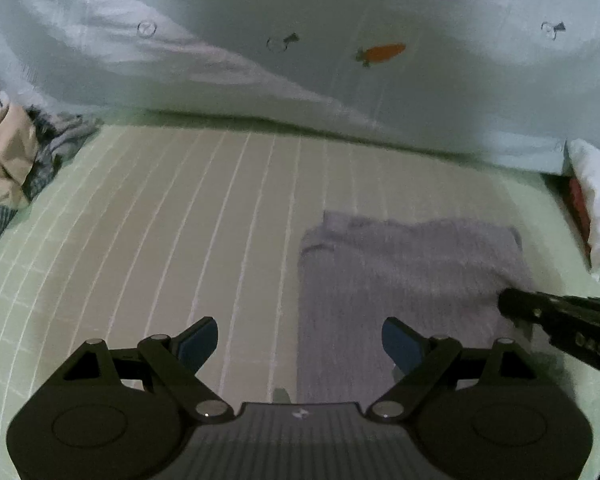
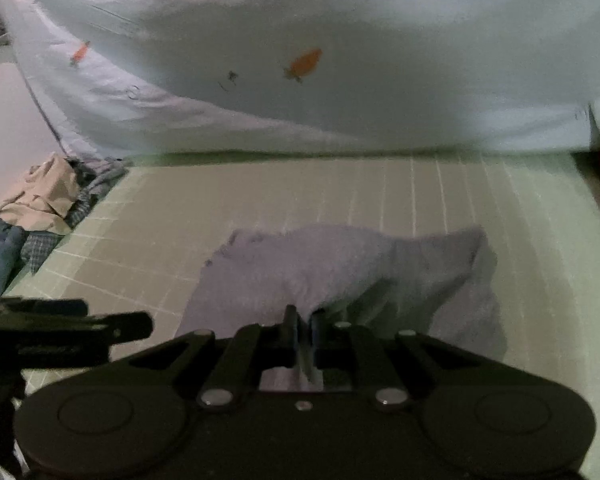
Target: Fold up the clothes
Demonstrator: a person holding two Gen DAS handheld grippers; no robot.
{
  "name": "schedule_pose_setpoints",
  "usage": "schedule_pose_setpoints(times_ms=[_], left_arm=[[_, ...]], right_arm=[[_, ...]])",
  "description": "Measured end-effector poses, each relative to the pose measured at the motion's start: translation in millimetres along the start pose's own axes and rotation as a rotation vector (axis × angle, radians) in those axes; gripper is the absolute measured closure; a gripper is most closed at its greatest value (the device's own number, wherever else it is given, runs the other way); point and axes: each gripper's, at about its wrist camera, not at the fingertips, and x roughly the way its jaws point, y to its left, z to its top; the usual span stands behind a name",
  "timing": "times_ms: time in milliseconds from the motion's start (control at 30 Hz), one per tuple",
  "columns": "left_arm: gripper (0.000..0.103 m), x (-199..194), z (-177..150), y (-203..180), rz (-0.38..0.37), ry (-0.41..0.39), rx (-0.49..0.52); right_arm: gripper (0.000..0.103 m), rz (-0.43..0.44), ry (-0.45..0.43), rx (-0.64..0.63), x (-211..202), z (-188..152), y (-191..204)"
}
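Observation:
A grey fuzzy garment (image 1: 404, 276) lies folded on the pale green striped bed cover (image 1: 160, 232). My left gripper (image 1: 300, 340) hangs open just above the cover, its blue pads (image 1: 200, 342) wide apart and nothing between them; the garment's left edge runs under its right finger. My right gripper (image 2: 305, 330) is shut on the near edge of the grey garment (image 2: 340, 268), whose cloth is drawn up into the jaws in a ridge. In the left wrist view the right gripper (image 1: 512, 306) reaches in over the garment's right side. The left gripper (image 2: 140, 322) shows at the left of the right wrist view.
A pile of unfolded clothes, beige and checked (image 1: 8, 168) (image 2: 44, 196), lies at the bed's far left. A pale blue sheet with carrot prints (image 1: 300, 64) rises behind the cover. A white pillow (image 1: 598, 200) sits at the right edge.

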Motion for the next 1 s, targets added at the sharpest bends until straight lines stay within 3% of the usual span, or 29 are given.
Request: schedule_pose_setpoints(times_ms=[200, 333, 433, 500, 567, 667, 733, 800, 833, 933, 1000], left_arm=[[0.014, 4, 13, -18, -0.023, -0.027, 0.013], [0.013, 13, 11, -31, -0.043, -0.010, 0.039], [0.012, 25, 11, -35, -0.062, 0.027, 0.045], [0.012, 34, 10, -36, -0.072, 0.058, 0.037], [0.012, 40, 7, -35, -0.084, 0.085, 0.024], [0.012, 51, 4, -33, -0.099, 0.123, -0.001], [0.012, 58, 3, -33, -0.105, 0.146, -0.002], [0.012, 64, 3, -35, -0.112, 0.164, 0.004], [0.012, 66, 3, -36, -0.115, 0.169, 0.009], [0.012, 71, 4, -40, -0.124, 0.178, 0.035], [0.012, 73, 4, -42, -0.131, 0.183, 0.053]], right_arm=[[0.097, 0.015, -0.079, -0.007, -27, 22, -29], [0.095, -0.045, -0.072, 0.044, -24, 21, -71], [0.074, -0.197, 0.016, 0.161, -1, 6, -107], [0.070, -0.248, 0.055, 0.207, 5, -3, -119], [0.053, -0.222, 0.039, 0.275, 1, -9, -126], [0.036, -0.111, 0.007, 0.373, -2, -16, -128], [0.033, -0.094, 0.030, 0.360, 5, -17, -121], [0.033, -0.096, 0.068, 0.341, 13, -20, -116], [0.041, -0.084, 0.081, 0.340, 16, -22, -114], [0.089, -0.059, 0.123, 0.338, 20, -27, -110], [0.094, -0.071, 0.094, 0.315, 10, -25, -105]])
